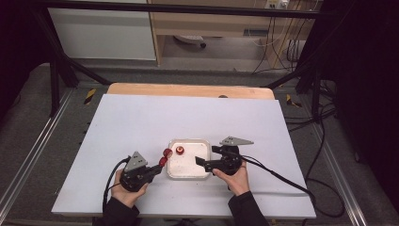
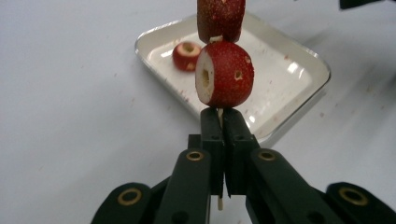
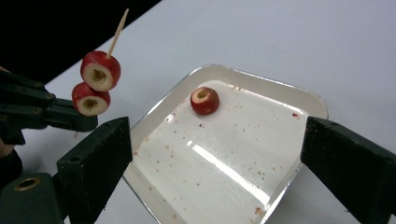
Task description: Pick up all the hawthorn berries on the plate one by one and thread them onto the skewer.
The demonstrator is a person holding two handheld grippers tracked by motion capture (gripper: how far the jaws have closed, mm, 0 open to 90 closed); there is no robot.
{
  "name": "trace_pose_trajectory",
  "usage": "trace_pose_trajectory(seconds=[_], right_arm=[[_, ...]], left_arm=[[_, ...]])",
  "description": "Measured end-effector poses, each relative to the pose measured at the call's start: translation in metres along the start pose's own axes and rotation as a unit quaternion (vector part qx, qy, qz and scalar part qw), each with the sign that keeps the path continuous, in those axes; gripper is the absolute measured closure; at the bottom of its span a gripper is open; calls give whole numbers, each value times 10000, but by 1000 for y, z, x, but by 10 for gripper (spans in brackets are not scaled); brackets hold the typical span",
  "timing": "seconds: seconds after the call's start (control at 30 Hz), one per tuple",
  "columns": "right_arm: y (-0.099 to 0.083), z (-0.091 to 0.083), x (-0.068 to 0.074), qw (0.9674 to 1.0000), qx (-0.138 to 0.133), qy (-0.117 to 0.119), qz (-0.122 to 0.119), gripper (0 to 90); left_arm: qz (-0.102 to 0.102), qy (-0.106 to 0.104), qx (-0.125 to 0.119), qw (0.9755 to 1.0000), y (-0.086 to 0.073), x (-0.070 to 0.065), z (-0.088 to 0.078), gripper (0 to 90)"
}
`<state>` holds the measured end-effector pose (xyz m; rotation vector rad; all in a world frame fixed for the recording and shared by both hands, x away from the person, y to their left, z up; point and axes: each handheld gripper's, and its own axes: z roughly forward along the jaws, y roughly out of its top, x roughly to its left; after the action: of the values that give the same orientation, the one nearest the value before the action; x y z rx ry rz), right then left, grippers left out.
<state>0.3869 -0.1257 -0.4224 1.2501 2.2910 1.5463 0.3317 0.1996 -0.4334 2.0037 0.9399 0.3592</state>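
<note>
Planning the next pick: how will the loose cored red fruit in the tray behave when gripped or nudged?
The fruit looks round, so a nudge would probably roll it across the glossy tray. Hollowed through, it may crush under hard squeezing. Red flecks suggest a moist, slightly slippery skin.

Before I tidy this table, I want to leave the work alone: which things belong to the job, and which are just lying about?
Part of the job:
- skewer, held in the left gripper
- two fruits on the skewer
- loose fruit
- white tray
- right gripper, open above the tray

Just lying about:
- cables on the floor
- wooden board behind the white sheet
</note>
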Motion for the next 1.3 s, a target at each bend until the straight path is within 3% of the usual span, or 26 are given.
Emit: trace_pose_trajectory(seconds=[0.2, 0.53, 0.8, 0.97, 1.3], right_arm=[[10, 4, 3, 9980, 545, -127, -282, 75], [34, 25, 14, 9883, 1331, -305, -679, 75], [58, 49, 22, 9778, 1850, -366, -918, 111], [69, 67, 26, 9694, 2202, -423, -995, 131], [77, 100, 31, 9539, 2655, -395, -1340, 235]], left_arm=[[-18, 60, 81, 9999, -8, 11, -13, 881], [-85, 37, 195, 9998, -14, 23, -20, 881], [-105, 112, 211, 9997, -15, 30, -23, 881], [-186, 154, 189, 9995, -16, 35, -27, 881], [-202, 172, 245, 9993, -17, 38, -26, 881]])
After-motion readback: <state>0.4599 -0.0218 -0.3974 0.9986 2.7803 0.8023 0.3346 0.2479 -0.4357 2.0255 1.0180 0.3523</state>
